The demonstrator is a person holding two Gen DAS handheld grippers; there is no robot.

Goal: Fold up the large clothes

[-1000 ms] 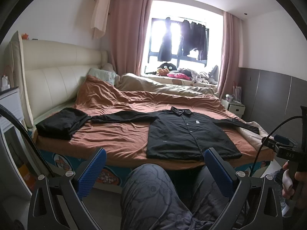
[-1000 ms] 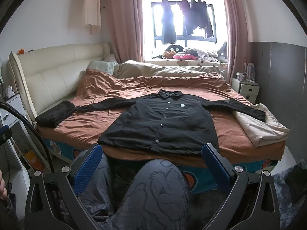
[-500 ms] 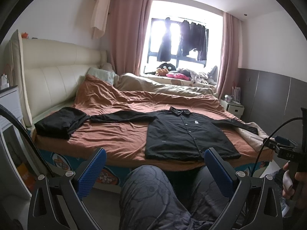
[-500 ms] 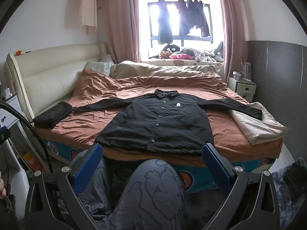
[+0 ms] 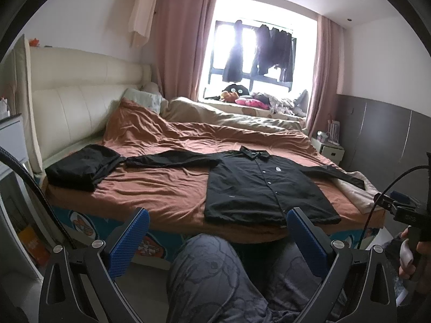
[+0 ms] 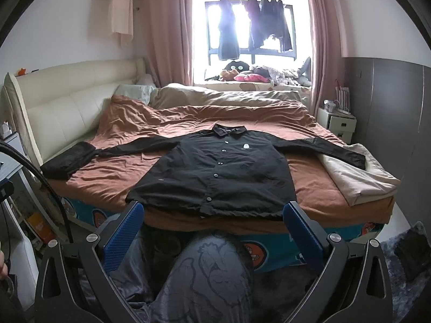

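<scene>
A black long-sleeved button shirt point(image 5: 264, 188) point(image 6: 215, 172) lies flat, front up, on the brown bed cover, sleeves spread out, hem at the near bed edge. My left gripper point(image 5: 215, 231) is open and empty, held back from the bed above my knee. My right gripper point(image 6: 212, 223) is open and empty too, just short of the shirt's hem. The right gripper's handle in a hand also shows at the right edge of the left wrist view point(image 5: 412, 215).
A folded black garment point(image 5: 80, 168) lies at the bed's left corner, touching the left sleeve end. A cream blanket point(image 6: 355, 172) lies under the right sleeve end. My knee point(image 6: 210, 274) is between gripper and bed. A nightstand point(image 6: 339, 123) stands at the right.
Both views have shifted slightly; the bed and shirt sit a little farther and lower in view. The shirt has not moved. Both grippers stay open.
</scene>
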